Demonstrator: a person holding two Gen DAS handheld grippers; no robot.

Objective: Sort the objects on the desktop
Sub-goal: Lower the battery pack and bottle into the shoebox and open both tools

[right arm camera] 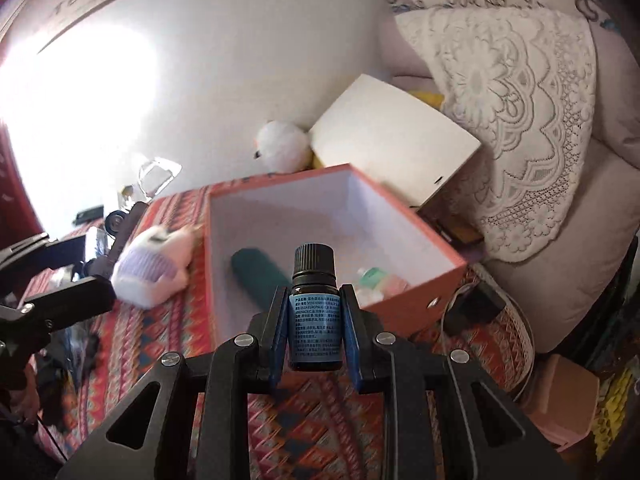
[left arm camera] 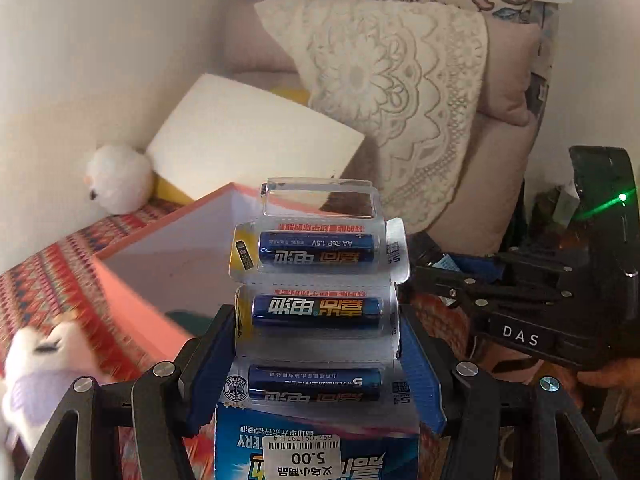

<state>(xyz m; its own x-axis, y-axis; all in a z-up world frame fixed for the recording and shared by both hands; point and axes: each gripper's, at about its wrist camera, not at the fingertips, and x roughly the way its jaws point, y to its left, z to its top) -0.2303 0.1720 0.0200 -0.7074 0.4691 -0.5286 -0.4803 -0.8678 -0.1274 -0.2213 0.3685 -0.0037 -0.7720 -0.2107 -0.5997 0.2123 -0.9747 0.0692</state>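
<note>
Blue batteries in a clear blister pack [left arm camera: 316,312] stand between the blue pads of our left gripper [left arm camera: 316,344]; its jaws are partly open and closed on the sides of the pack, which points away from the camera, with the price label near us. Beyond the pack we see the pink box [left arm camera: 132,304] with its white inside, open on the patterned table [left arm camera: 48,272]. Our right gripper [right arm camera: 316,320] has its jaws almost together, pressing on a small dark bottle [right arm camera: 315,312] with a black cap and a blue label, held upright in front of the same box [right arm camera: 420,304]. Inside the box lie a dark green object [right arm camera: 260,276] and some pale small packets [right arm camera: 380,280]. A white and purple plush toy [right arm camera: 150,268] lies on the table just left of the box.
</note>
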